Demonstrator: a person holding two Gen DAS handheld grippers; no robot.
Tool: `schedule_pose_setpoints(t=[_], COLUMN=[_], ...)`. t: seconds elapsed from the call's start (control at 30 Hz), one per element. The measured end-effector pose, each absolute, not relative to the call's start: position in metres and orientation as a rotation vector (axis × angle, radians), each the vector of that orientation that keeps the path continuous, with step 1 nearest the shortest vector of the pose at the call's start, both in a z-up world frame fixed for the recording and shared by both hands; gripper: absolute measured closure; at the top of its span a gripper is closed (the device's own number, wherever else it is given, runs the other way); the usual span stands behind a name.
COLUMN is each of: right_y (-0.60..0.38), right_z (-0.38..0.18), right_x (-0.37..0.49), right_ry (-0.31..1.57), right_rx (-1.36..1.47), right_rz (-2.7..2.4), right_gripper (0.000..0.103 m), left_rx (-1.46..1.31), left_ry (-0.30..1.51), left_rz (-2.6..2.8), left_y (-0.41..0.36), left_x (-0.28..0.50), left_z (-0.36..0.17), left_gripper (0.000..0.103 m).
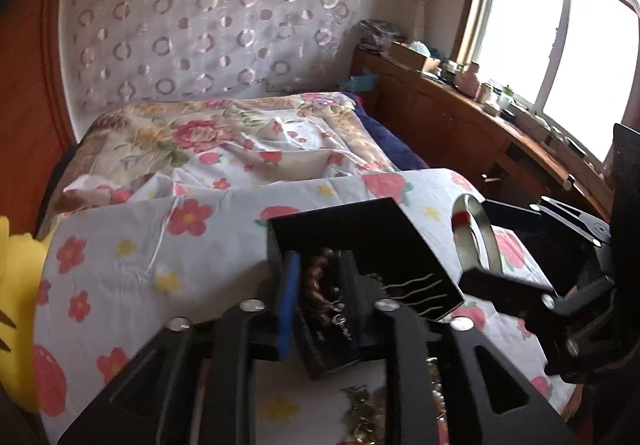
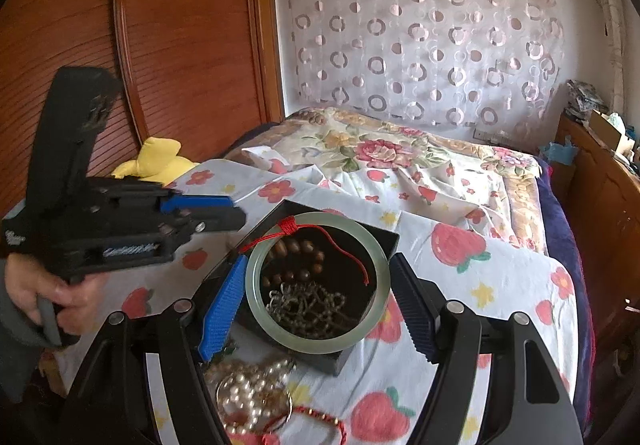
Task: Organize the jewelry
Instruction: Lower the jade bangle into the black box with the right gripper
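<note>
A black jewelry box [image 2: 352,355] lies open on the floral sheet; it also shows in the left wrist view [image 1: 360,237]. Inside are brown wooden beads [image 2: 304,249] and a dull metal chain [image 2: 308,309]. My right gripper [image 2: 318,301] is shut on a pale green jade bangle [image 2: 256,293] with a red cord [image 2: 292,227], held over the box; the bangle shows in the left wrist view [image 1: 476,233]. My left gripper [image 1: 320,301] is shut on the box's near wall, over the beads [image 1: 320,285]. It shows at the left of the right wrist view [image 2: 224,211].
Loose pearls [image 2: 248,389], a red string bracelet [image 2: 320,417] and a metal piece [image 1: 362,413] lie on the sheet in front of the box. A yellow cushion [image 2: 156,161] sits by the wooden wardrobe [image 2: 160,45]. A cluttered wooden desk [image 1: 480,105] runs under the window.
</note>
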State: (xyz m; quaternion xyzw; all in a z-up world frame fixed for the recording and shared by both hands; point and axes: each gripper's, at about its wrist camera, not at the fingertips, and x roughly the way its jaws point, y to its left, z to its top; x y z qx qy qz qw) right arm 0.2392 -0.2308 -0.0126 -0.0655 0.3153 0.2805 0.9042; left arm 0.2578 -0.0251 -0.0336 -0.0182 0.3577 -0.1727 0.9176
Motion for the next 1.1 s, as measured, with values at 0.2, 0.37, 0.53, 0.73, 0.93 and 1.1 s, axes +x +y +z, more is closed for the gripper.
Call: schedule_pose_setpoints(t=[0.2,0.37,0.53,0.73,0.93,1.1], right_y=[-0.214,-0.2,-0.192,-0.192,-0.204,-0.209], right_z=[-0.024,-0.035,-0.045,-0.045,-0.031,-0.026], right_x=[0.265,0.285,0.295,0.294,0.285,0.28], right_ry=[0.683,0.722,0.751,0.763,0.732,0.722], right_rx=[-0.146,-0.155,-0.163,-0.183,-0.171,-0.169], right_rz=[0.575,0.562,0.547,0.522,0.54,0.539], right_gripper=[0.029,0.029,0.028,0.028,0.018,0.018], left_rx=[-0.051,-0.036,-0.045,-0.031,-0.024,-0.024], left_ry=[0.702,0.682,0.676,0.646,0.6,0.601], left_rz=[-0.31,-0.271,-0.259,-0.224,-0.239,-0.263], left_y=[-0.002,0.016,0.029,0.03,0.021,0.012], left_x=[0.244,0.23,0.223,0.212,0.194,0.183], left_z=[-0.029,-0.03,-0.033,-0.034,-0.038,-0.042], left_gripper=[0.058,0.043,0.038,0.017,0.008,0.008])
